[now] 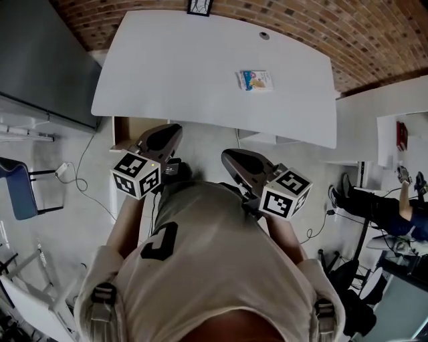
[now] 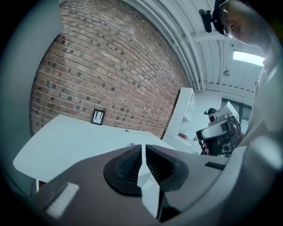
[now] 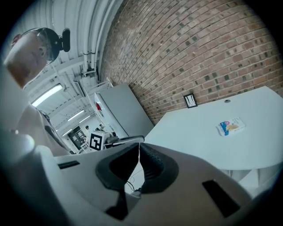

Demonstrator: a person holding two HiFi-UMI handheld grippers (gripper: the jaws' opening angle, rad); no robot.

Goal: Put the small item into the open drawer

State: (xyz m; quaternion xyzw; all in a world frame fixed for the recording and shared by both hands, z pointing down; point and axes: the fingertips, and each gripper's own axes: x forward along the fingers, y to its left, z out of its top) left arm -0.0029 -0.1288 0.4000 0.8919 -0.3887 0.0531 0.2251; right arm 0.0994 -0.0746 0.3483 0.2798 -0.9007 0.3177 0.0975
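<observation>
Both grippers are empty and held low in front of the person's torso, short of the desk's near edge.

Left gripper (image 1: pixel 174 129): clenched, ribbed pads (image 2: pixel 131 164) meeting at the tips, nothing between them. Its own view looks across the white desk (image 1: pixel 180 67) toward the brick wall (image 2: pixel 110 66).

Right gripper (image 1: pixel 227 155): also clenched on nothing, with only a hairline slit between the pads (image 3: pixel 152 163). Its view catches the left gripper's marker cube (image 3: pixel 96 141) off to the side.

Small item: a flat packet (image 1: pixel 255 80), white and blue with a yellow print, lying flat on the desk top toward the far right side. It is well apart from both grippers and nothing touches it. The right gripper view shows it clearly (image 3: pixel 230 126); in the left gripper view it is only a sliver (image 2: pixel 131 144) just above the jaw tips.

Drawer (image 1: pixel 122 132): sticks out under the desk's near left edge, with its wood-toned inside showing. The left gripper is just beside it in the head view. I can't make out any contents.

Also in view: a small black-framed picture (image 1: pixel 199 7) stands at the desk's far edge against the wall, and a grey cabinet (image 1: pixel 40 60) stands left of the desk.
</observation>
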